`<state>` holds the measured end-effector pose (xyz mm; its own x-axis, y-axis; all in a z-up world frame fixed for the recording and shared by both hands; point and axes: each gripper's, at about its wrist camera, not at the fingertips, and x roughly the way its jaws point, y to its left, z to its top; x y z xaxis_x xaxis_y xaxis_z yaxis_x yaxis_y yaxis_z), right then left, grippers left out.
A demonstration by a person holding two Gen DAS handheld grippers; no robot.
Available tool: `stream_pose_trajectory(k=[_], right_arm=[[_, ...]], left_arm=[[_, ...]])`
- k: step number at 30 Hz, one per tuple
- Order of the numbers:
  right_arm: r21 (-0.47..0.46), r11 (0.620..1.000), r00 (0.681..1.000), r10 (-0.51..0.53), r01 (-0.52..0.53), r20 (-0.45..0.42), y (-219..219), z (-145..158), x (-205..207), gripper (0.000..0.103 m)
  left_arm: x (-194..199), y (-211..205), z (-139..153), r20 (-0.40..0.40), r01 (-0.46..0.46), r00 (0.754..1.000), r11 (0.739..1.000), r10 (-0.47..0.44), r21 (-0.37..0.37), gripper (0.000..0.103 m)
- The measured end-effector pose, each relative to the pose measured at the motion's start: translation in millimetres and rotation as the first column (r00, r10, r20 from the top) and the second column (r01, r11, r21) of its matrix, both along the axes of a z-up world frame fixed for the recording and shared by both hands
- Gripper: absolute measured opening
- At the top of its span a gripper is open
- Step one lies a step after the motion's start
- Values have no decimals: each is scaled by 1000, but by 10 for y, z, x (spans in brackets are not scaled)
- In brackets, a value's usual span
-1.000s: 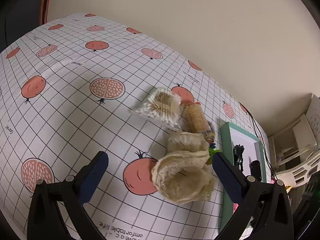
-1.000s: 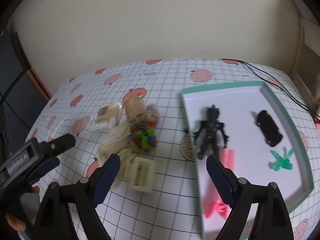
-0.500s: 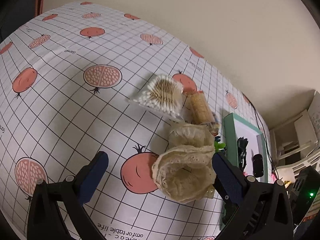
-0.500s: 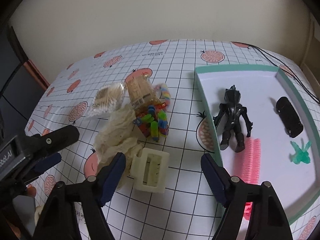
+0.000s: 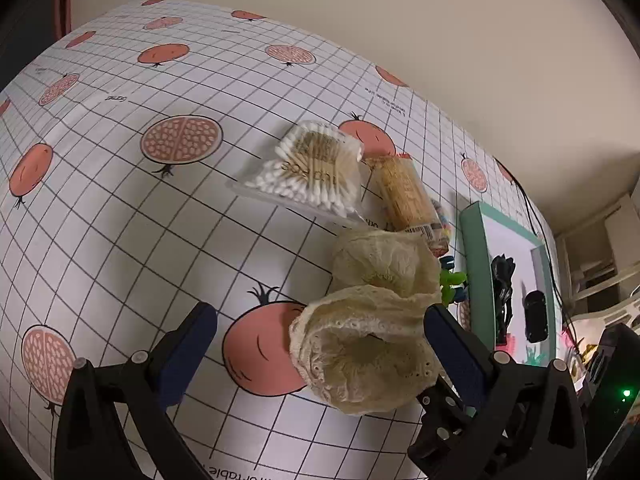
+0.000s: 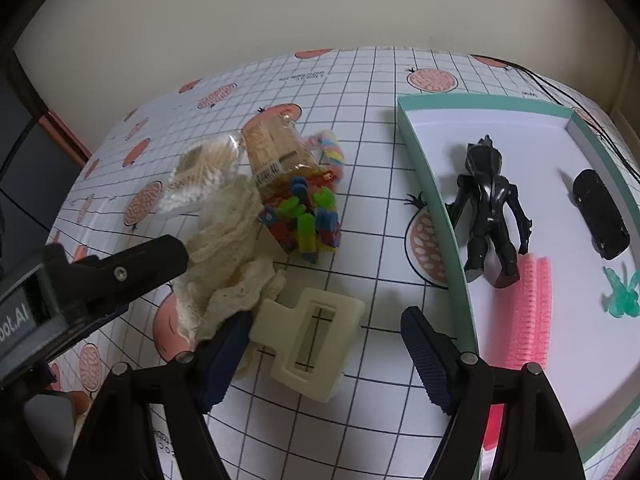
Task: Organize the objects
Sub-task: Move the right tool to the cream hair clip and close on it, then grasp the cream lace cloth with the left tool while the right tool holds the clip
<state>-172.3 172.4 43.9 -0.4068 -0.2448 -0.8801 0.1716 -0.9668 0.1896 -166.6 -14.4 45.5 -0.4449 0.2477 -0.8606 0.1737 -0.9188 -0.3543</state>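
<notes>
A cream hair claw clip point(image 6: 310, 342) lies on the tablecloth between the fingers of my open right gripper point(image 6: 326, 354). Cream lace socks point(image 5: 374, 320) point(image 6: 230, 248) lie crumpled beside it, and my open left gripper point(image 5: 318, 356) frames them. Behind the socks lie a bag of cotton swabs point(image 5: 310, 172) point(image 6: 198, 178), a pack of toothpicks point(image 5: 406, 194) point(image 6: 272, 152) and a bag of coloured clips point(image 6: 304, 218). The green-rimmed tray point(image 6: 434, 196) point(image 5: 476, 264) holds a black figure point(image 6: 490, 208), a black toy car point(image 6: 600, 214), a pink comb point(image 6: 528, 312) and a green trinket point(image 6: 622, 294).
A pastel hair tie point(image 6: 332, 154) lies behind the clip bag. The pomegranate-print cloth point(image 5: 120, 200) stretches bare to the left. A black cable point(image 6: 560, 88) runs along the far right edge. A wall stands close behind the table.
My right gripper has moved forward and down until the claw clip sits between its fingers. My left gripper has crept closer to the socks. Both stay open.
</notes>
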Motion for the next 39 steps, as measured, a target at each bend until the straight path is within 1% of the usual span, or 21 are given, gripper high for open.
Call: stream_pose_trajectory(k=[3,8,13,16,20,28,31,32,33,34,38,39], right_arm=[[-5,1000,1000,-10,10,12,37,-27,-15,78],[1,1000,1000,-9,9,23,42,-51,-20,72],[24,1000,1000,-8,7,22,42,-51,-15,61],[22,1000,1000,0,-1,26,61,-50,-20,59],[28,1000,999,13,-14,32,76,-49,-14,59],[33,999,998,20,-22,51,145,-52,-11,59],[49,998,998,31,-33,53,134,-53,4,59],[57,998,998,36,-39,52,126,-58,9,59],[63,997,998,41,-44,52,120,-60,12,59],[64,997,998,44,-47,54,122,-62,14,59],[67,996,997,54,-58,60,130,-67,31,59],[70,996,996,57,-61,62,129,-68,34,59]], left_arm=[[-33,50,-43,10,10,1000,1000,-10,-4,103],[-51,168,-82,16,37,999,999,-36,-32,103],[-70,259,-109,20,58,998,997,-57,-48,101],[-69,276,-125,26,65,998,996,-64,-63,98],[-66,280,-145,33,69,997,994,-67,-80,97],[-58,251,-191,51,76,996,993,-72,-87,97],[-56,264,-212,62,79,995,993,-73,-90,97],[-57,277,-216,66,84,995,992,-78,-95,93],[-61,294,-218,69,89,994,991,-83,-100,87],[-58,310,-207,68,93,994,989,-86,-113,85],[-32,319,-188,70,105,993,988,-97,-111,78],[-26,318,-184,72,106,993,988,-98,-112,74]])
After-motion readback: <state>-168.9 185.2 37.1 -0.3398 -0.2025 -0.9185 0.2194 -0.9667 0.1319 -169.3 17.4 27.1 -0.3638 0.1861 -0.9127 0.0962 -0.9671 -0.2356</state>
